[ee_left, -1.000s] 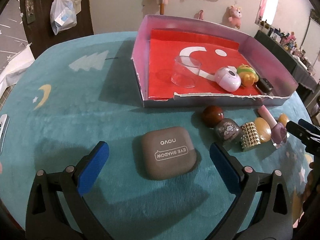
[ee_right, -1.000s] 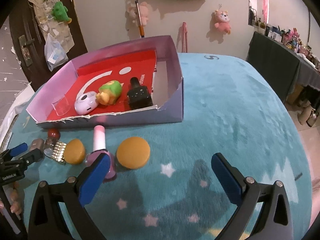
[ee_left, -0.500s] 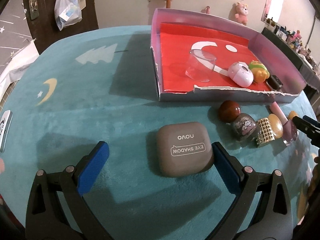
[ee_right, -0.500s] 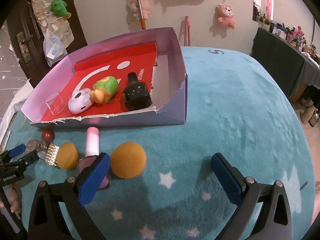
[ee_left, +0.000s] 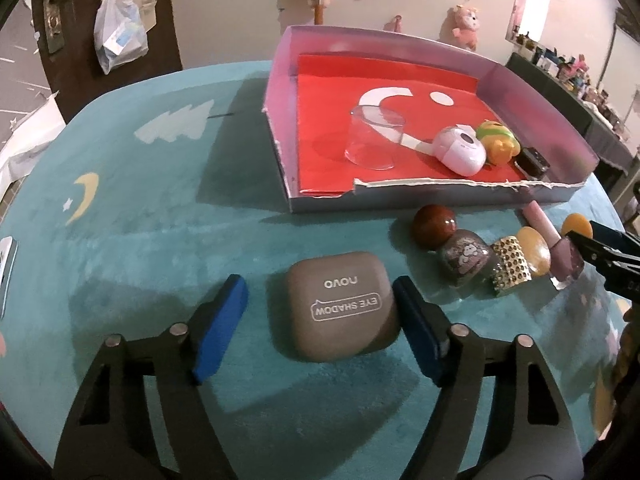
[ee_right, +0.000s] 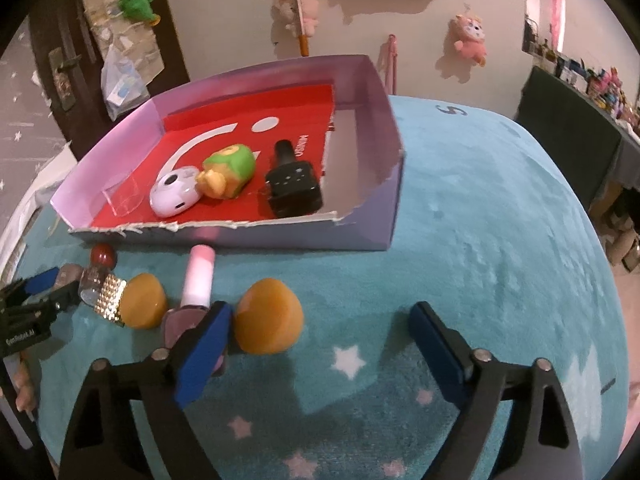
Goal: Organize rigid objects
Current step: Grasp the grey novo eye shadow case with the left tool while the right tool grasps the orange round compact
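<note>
A grey-brown eye shadow case (ee_left: 342, 306) lies on the teal cloth between the open fingers of my left gripper (ee_left: 320, 326); the right pad is at its edge, the left pad apart. My right gripper (ee_right: 320, 344) is open, its left finger next to an orange round piece (ee_right: 268, 326) and a pink nail polish bottle (ee_right: 194, 292). The shallow box (ee_right: 280, 232) with a red floor holds a clear cup (ee_left: 372, 142), a white-pink gadget (ee_left: 460, 150), a green-yellow toy (ee_right: 226, 170) and a black bottle (ee_right: 294, 190).
A row of small items lies before the box: a red-brown ball (ee_left: 434, 226), a glitter bottle (ee_left: 464, 260), a gold studded piece (ee_left: 510, 270) and an amber piece (ee_left: 534, 250). The round table's edge curves close on the right. A white object (ee_left: 6, 272) lies at the left edge.
My left gripper has moved forward and narrowed around the eye shadow case. My right gripper has moved closer to the orange piece and the nail polish bottle.
</note>
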The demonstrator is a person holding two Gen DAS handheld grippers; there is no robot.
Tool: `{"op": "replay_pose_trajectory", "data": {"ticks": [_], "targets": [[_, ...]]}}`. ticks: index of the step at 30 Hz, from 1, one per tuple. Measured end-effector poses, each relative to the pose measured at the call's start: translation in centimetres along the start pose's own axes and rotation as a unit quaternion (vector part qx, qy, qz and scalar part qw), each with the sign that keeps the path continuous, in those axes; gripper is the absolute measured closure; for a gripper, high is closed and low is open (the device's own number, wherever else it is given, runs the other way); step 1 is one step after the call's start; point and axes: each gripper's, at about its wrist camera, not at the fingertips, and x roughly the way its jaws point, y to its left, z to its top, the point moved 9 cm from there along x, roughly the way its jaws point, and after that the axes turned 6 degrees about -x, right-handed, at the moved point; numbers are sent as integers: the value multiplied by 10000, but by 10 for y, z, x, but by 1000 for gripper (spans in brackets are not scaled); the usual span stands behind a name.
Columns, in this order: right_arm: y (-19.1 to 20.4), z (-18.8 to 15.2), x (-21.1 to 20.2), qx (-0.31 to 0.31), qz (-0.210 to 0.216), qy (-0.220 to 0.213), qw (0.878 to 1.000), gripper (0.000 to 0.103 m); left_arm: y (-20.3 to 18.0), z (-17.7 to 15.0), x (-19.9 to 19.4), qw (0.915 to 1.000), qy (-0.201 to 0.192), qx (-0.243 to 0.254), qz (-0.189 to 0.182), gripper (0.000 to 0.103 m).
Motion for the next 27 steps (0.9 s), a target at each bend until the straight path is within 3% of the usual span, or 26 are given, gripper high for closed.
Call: {"op": "replay_pose_trajectory", "data": {"ticks": [2,18,22,25,27], "targets": [[3,0,-1,-32,26,-12,10000,19,-1,0,0,10000,7,7,-15,31],[5,0,0,-136,35,-12,9999,20,-5,-1,-1,9998,43,-35,-192,32],[8,1,-1,-204,124,-66,9997,38,-8,-2,-3,9997,45,-16,-251,49],[12,1,-3,-261,229,-96,9994,59,-12,-2,-6,9994,61,-12,-342,51],[16,2,-6,-265,341,-126,9990,63,-15,0,-13,9992,-15,16,-388,51]]}}
